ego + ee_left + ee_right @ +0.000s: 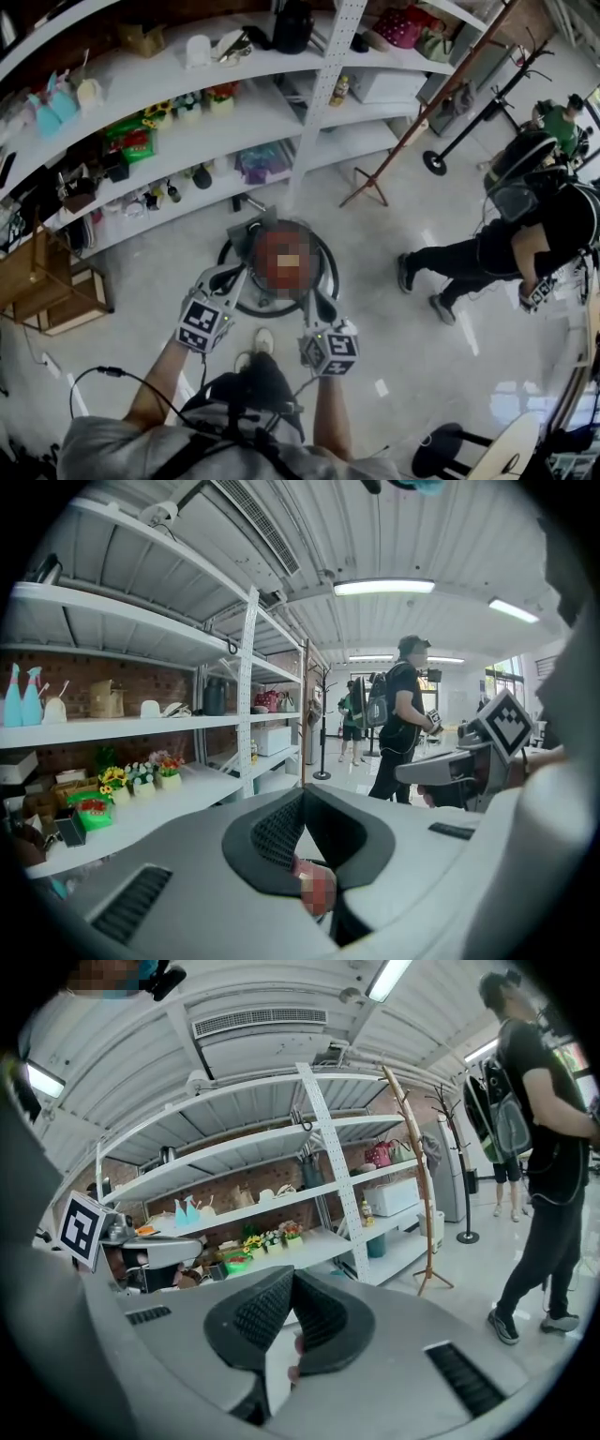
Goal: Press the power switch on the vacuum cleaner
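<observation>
vacuum cleaner (270, 228) sits on the floor, shelves (234, 122) just beyond it. left tongs (234, 274) closed, empty, by its left edge. right tongs (310, 302) closed, empty, by its near-right edge. can't make out the power switch.

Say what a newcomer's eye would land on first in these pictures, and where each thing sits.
At the centre of the head view, a round, black-ringed vacuum cleaner stands on the pale floor. The left gripper and right gripper, both with jaws together, point at it from below. Cluttered white shelves sweep across the upper left, and a person in black is at the right edge.
</observation>
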Tool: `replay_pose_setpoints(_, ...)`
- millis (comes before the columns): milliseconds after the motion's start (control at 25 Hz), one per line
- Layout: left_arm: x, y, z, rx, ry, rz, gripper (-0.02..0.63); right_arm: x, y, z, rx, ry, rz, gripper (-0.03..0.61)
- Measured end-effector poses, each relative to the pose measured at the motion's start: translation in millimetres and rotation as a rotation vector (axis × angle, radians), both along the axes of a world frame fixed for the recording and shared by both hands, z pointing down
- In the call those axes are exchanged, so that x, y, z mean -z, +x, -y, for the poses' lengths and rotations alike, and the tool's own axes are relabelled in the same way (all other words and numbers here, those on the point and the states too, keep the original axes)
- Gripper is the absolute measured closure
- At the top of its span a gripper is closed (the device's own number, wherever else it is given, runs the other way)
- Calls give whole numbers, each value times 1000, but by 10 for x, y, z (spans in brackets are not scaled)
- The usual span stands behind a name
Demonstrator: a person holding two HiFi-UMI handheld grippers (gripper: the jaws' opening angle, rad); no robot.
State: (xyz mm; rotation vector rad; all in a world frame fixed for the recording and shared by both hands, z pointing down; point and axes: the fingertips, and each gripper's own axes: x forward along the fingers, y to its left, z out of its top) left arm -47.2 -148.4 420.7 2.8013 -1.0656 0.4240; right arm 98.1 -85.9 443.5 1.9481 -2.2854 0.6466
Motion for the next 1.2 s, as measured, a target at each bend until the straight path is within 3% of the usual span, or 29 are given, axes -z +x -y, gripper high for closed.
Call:
replay_pose_setpoints(640, 661, -33, -221, -16, 119, -26, 607, 630, 45, -334, -6, 130, 19, 566)
replay_pose_setpoints(1200, 825, -201, -497, 36, 153, -38, 607, 902, 104, -644, 10, 178, -4, 566)
